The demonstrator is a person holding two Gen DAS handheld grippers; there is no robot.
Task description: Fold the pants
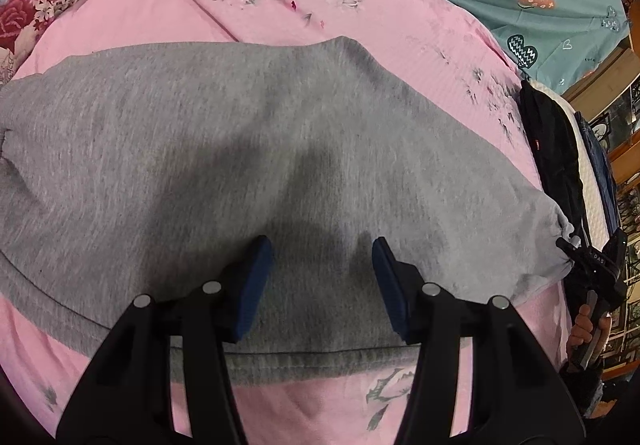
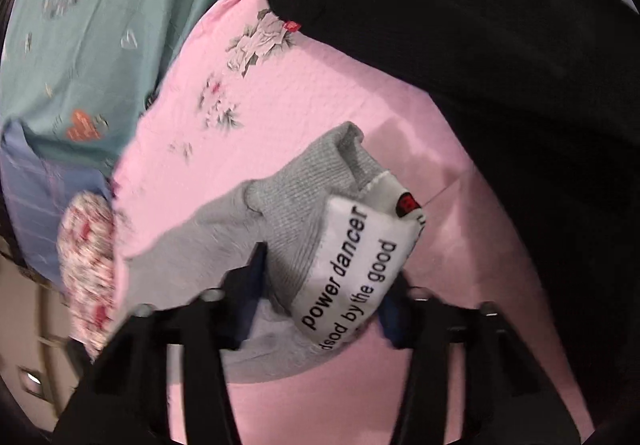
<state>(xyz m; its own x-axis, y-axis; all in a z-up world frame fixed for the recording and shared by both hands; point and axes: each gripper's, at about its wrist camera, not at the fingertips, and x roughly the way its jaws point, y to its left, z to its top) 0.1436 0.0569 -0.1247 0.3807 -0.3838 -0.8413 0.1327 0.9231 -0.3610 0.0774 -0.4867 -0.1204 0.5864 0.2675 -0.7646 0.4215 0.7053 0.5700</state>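
The grey pants (image 1: pixel 248 165) lie spread on the pink bed sheet (image 1: pixel 132 17), directly under and ahead of the left hand-held gripper (image 1: pixel 322 277), whose jaws stand half open and hold nothing. The right hand-held gripper (image 2: pixel 320 285) grips the pants' cuff (image 2: pixel 304 201) with its white label (image 2: pixel 352 265) between the jaws.

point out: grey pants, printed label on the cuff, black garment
grey pants (image 1: pixel 240 133), left wrist view, middle of the flat grey fabric.
printed label (image 2: pixel 352 265), right wrist view, white patch with black lettering.
black garment (image 2: pixel 500 45), right wrist view, middle of the dark fabric at upper right.
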